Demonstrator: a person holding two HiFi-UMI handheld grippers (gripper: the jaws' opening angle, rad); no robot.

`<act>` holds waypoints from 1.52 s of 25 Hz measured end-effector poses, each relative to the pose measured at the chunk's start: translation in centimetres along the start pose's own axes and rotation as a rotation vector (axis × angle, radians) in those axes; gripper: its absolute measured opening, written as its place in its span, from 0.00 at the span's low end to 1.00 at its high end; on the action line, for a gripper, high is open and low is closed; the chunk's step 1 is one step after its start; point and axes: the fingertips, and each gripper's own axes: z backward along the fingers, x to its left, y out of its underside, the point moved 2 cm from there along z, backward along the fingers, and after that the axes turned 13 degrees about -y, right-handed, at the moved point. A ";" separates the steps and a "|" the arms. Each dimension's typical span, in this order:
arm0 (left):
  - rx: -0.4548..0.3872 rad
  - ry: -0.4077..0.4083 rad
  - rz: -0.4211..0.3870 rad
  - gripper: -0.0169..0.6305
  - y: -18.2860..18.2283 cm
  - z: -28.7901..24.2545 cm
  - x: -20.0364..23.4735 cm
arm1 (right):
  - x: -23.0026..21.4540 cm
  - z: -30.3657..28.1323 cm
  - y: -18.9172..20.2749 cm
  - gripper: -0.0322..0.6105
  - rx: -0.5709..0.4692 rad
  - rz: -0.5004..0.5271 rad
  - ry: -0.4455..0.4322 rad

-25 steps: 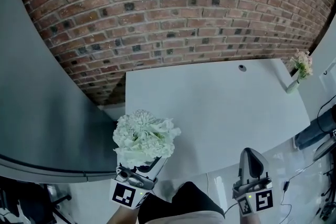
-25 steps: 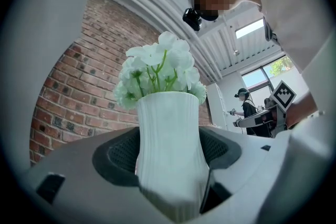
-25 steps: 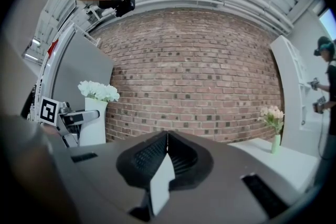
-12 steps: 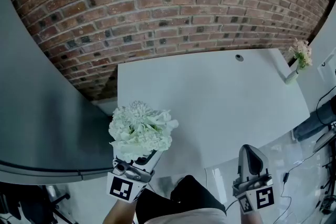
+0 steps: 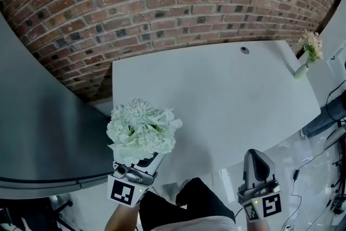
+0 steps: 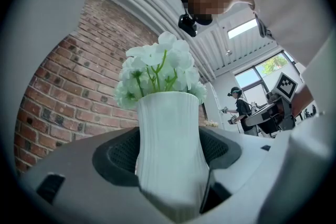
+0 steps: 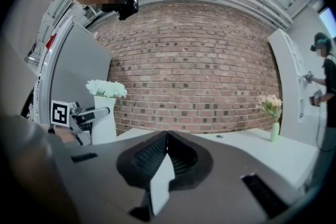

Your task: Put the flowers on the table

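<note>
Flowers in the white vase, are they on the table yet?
Not yet. Done: a small pink bunch already stands at the table's far corner. In hand: the left gripper is clamped on the white vase of white flowers, up in the air. The right gripper is shut and empty. Left: stand the vase on the table.

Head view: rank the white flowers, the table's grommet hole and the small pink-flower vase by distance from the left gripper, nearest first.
1. white flowers: near left, in the white vase held by the left gripper.
2. grommet hole: table's far edge, right of centre.
3. small pink-flower vase: far-right corner.
</note>
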 end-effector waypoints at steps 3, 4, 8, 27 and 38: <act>-0.003 0.006 0.003 0.57 0.8 -0.3 0.1 | -0.1 -0.2 0.5 0.08 0.004 0.001 0.002; -0.003 0.008 0.002 0.57 1.1 -0.4 0.1 | -0.2 -0.3 0.6 0.08 0.005 0.002 0.007; -0.010 0.011 0.006 0.57 1.8 -1.1 0.4 | -0.9 -0.5 1.0 0.08 0.004 0.003 0.031; -0.013 0.006 -0.002 0.57 4.3 -1.8 -0.1 | -2.2 -0.3 3.0 0.08 0.032 -0.008 0.052; -0.042 0.016 -0.004 0.57 4.9 -2.7 -0.4 | -3.9 -0.3 5.0 0.08 0.067 -0.029 0.071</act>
